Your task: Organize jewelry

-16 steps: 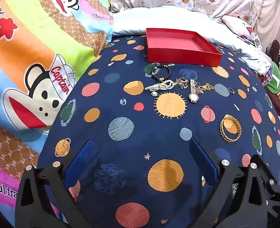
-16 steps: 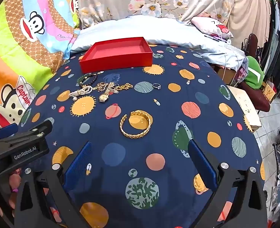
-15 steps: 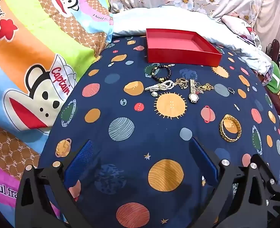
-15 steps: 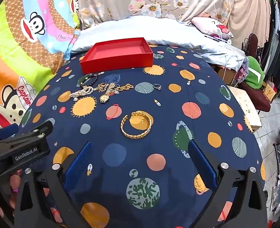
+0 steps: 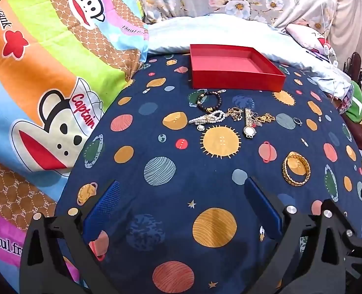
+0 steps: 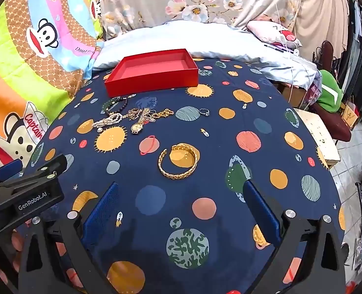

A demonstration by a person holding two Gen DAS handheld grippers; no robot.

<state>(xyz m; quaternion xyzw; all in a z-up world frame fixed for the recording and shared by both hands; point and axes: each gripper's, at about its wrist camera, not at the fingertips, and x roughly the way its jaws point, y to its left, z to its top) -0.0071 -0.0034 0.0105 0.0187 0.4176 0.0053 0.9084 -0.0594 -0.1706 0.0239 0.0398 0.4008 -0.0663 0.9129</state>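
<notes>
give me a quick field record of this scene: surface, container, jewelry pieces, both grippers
surface: navy planet-print sheet
container: red tray, nothing visible inside, at far edge of sheet
near tray: dark bead bracelet, pearl strand, gold watch, tangled gold chains
apart: ring, gold bangle nearest right gripper
left gripper: open, holding nothing
right gripper: open, holding nothing

Your left gripper (image 5: pixel 181 197) has a black plastic frame with triangular cut-outs, silver screw heads and two textured blue finger pads (image 5: pixel 105 203). Your right gripper (image 6: pixel 179 199) looks the same. White lettering on the left one's body reads "GenRobot.AI".
</notes>
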